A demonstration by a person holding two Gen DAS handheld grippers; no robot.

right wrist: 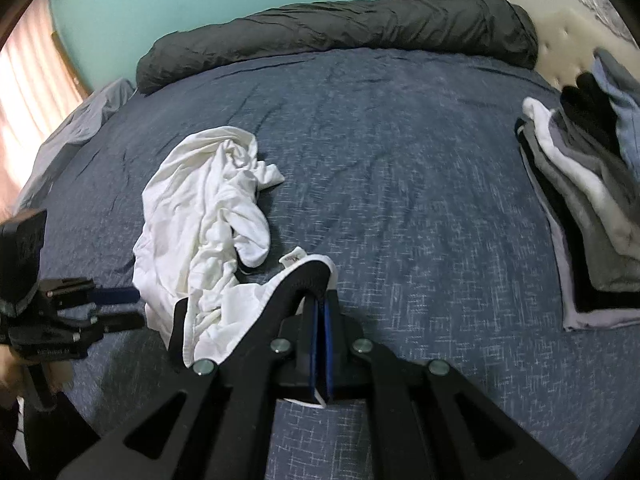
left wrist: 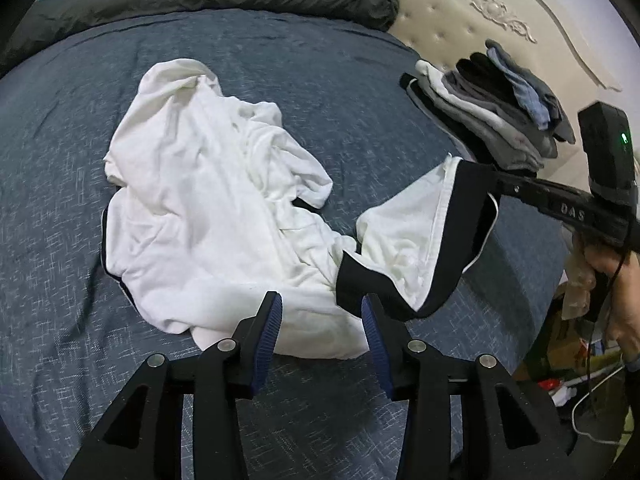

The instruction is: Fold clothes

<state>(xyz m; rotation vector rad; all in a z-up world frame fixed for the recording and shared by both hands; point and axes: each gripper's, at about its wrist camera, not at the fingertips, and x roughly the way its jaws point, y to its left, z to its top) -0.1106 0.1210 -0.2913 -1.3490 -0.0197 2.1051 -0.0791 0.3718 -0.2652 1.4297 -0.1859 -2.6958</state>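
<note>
A crumpled white garment (left wrist: 208, 208) with black trim lies on the blue bedspread (left wrist: 340, 80). Its black waistband (left wrist: 472, 200) is lifted at the right, and my right gripper (left wrist: 496, 178) is shut on it. In the right wrist view the waistband (right wrist: 296, 280) drapes over the shut right gripper (right wrist: 322, 300), with the white garment (right wrist: 208, 208) trailing off to the left. My left gripper (left wrist: 322, 308) is open just above the garment's near edge, its pads pressing nothing. It also shows from the side, the left gripper (right wrist: 138, 307) at the garment's left edge.
A stack of folded clothes (left wrist: 492, 112) sits at the right near the cream headboard (left wrist: 500, 8); the same stack (right wrist: 592, 208) shows in the right wrist view. A dark rolled duvet (right wrist: 340, 28) lies along the far edge. Floor clutter (left wrist: 560, 384) lies past the bed's right edge.
</note>
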